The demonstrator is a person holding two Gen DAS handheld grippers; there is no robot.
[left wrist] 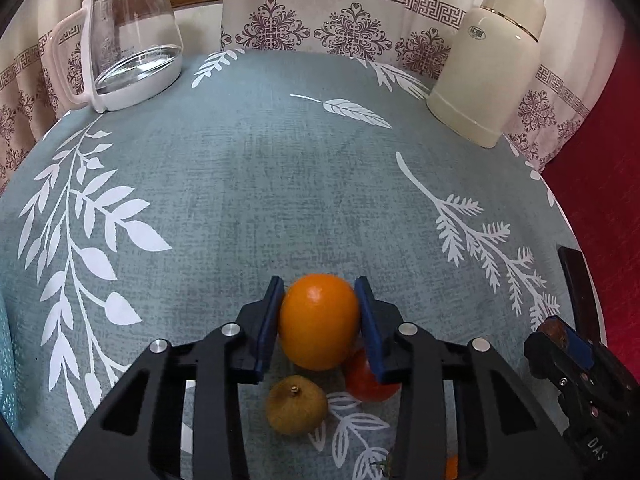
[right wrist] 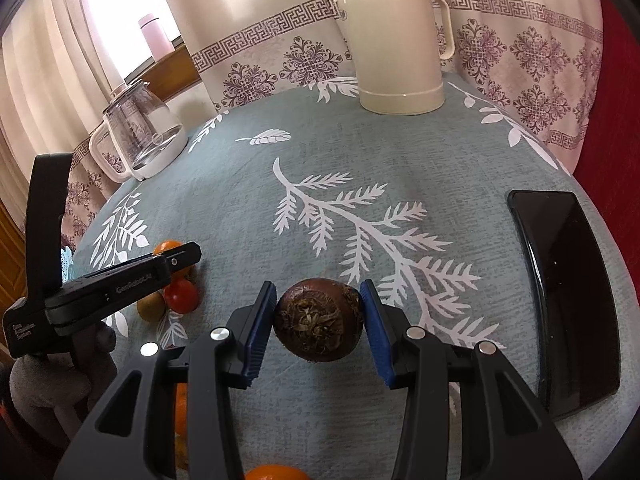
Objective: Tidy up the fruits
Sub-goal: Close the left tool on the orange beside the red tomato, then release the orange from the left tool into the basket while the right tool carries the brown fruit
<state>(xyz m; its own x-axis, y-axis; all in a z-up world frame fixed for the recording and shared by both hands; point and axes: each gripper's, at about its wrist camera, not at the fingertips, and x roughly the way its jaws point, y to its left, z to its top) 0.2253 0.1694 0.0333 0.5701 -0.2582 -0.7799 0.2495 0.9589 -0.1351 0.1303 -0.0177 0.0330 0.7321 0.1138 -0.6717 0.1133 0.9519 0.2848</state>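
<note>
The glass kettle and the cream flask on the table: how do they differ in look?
The glass kettle is clear, and a little water shows at its bottom; the cream flask is opaque, its contents hidden. The kettle is squat, on a white base; the flask is tall, with gold bands. Both stand upright at the far edge of the table.

Soft daylight comes through the curtains point(right wrist: 96, 28) far ahead of the tongs, blown out to white at the window in the right wrist view. The counter point(left wrist: 256, 184) is evenly lit, with only faint shadows. Small glints sit on the orange point(left wrist: 319, 322) and the glass kettle point(left wrist: 132, 40). Fisheye curvature bends the counter's edges, and dark vignetting fills the corners. Focus is sharp throughout.
</note>
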